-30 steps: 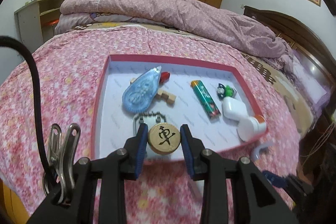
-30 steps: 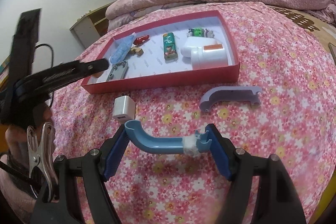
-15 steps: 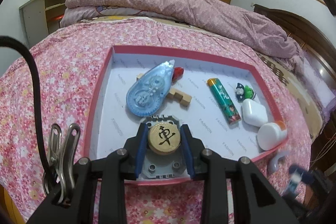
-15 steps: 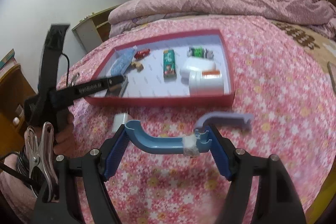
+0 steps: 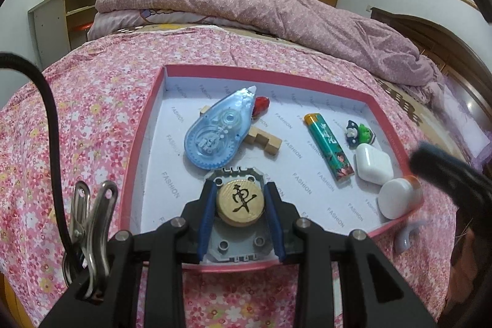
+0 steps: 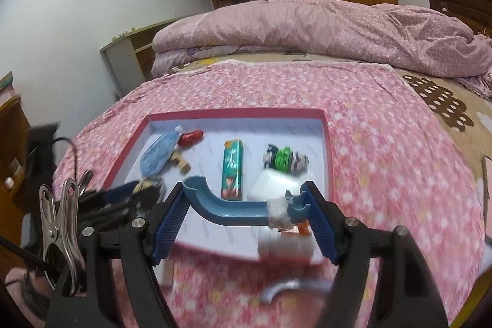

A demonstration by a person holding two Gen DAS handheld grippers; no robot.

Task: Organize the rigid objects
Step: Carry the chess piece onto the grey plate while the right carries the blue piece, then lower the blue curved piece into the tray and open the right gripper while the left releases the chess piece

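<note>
Pink floral bedding point(image 5: 92, 119) carries a shallow red-rimmed cardboard tray point(image 5: 141, 143). Over its near end, the left gripper point(image 5: 240, 202) clamps a round wooden chess piece point(image 5: 240, 201). The right gripper point(image 6: 246, 205) grips a curved blue plastic bracket point(image 6: 233, 209) above it.

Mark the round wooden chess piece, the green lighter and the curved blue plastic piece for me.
round wooden chess piece point(image 5: 240, 201), left wrist view, its inked top face
green lighter point(image 5: 329, 152), left wrist view, mid-body
curved blue plastic piece point(image 6: 233, 210), right wrist view, middle of the arc

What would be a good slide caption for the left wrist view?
Left hand-held gripper holds a wooden chess piece above a grey plate in the red tray.
</note>
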